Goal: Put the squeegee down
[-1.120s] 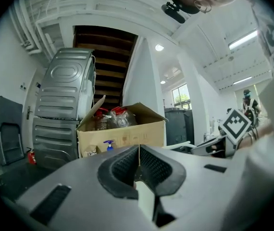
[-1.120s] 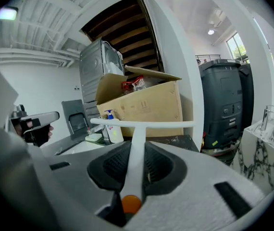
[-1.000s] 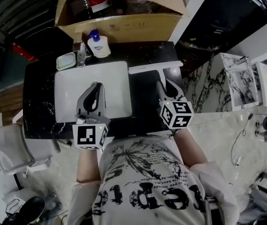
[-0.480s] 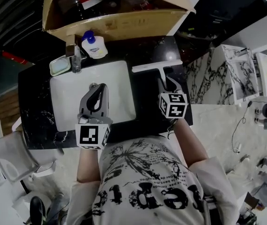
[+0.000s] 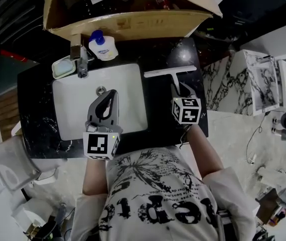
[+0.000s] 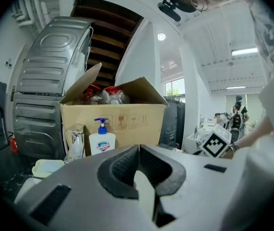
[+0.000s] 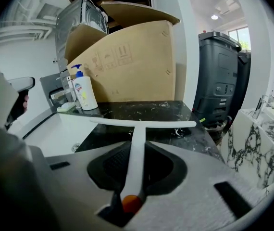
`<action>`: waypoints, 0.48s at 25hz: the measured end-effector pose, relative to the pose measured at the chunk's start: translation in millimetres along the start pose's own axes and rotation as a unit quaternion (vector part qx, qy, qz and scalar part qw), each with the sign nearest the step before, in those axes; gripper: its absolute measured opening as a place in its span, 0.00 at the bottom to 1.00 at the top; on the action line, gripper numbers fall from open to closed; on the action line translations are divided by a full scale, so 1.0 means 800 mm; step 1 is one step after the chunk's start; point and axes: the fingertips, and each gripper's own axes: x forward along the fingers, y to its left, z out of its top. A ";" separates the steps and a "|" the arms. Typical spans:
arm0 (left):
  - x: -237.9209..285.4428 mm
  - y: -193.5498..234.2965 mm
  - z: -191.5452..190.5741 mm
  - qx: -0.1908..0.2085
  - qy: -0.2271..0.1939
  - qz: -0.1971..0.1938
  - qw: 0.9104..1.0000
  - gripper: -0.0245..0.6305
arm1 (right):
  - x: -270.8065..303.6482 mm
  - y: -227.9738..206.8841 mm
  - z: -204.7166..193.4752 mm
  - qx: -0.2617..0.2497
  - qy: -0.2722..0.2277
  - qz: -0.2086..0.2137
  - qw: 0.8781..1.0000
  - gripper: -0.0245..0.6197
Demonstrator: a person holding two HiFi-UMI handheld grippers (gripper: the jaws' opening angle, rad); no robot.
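Note:
A white squeegee point(image 5: 169, 72) with a long straight blade is held by its handle in my right gripper point(image 5: 179, 88), which is shut on it. The blade lies crosswise over the black marble counter point(image 5: 163, 117), just right of the sink; whether it touches the counter I cannot tell. In the right gripper view the handle point(image 7: 136, 148) runs between the dark pads point(image 7: 112, 163) and the squeegee blade point(image 7: 142, 123) lies ahead. My left gripper point(image 5: 107, 93) hovers over the white sink point(image 5: 73, 92), shut with nothing in it; its tips point(image 6: 138, 148) meet.
An open cardboard box point(image 5: 128, 24) stands behind the sink. A soap dispenser bottle point(image 5: 103, 46), a chrome faucet point(image 5: 80, 59) and a pale soap dish point(image 5: 62, 68) line the sink's back edge. A dark bin point(image 7: 221, 76) stands right of the counter. The counter's right edge drops to marble-patterned floor.
My right gripper has sunk toward the counter with the squeegee still in it. The left gripper has dropped lower over the sink.

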 end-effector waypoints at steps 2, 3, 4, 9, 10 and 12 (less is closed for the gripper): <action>0.001 0.001 -0.001 -0.002 0.007 0.004 1.000 0.05 | 0.003 -0.001 -0.003 0.002 0.004 0.000 1.000 0.16; 0.001 0.002 0.000 -0.003 0.011 0.006 1.000 0.05 | 0.004 -0.001 -0.005 0.003 0.006 -0.001 1.000 0.16; 0.001 0.002 -0.001 -0.004 0.014 0.007 1.000 0.05 | 0.006 -0.002 -0.007 0.004 0.009 -0.002 1.000 0.16; -0.001 0.002 -0.011 -0.004 0.015 0.009 1.000 0.05 | 0.010 -0.003 -0.011 -0.002 0.019 -0.010 1.000 0.16; -0.001 0.002 -0.011 -0.004 0.015 0.010 1.000 0.05 | 0.010 -0.002 -0.011 -0.003 0.019 -0.011 1.000 0.16; -0.002 0.002 -0.009 -0.005 0.017 0.012 1.000 0.05 | 0.011 -0.002 -0.011 -0.002 0.018 -0.011 1.000 0.16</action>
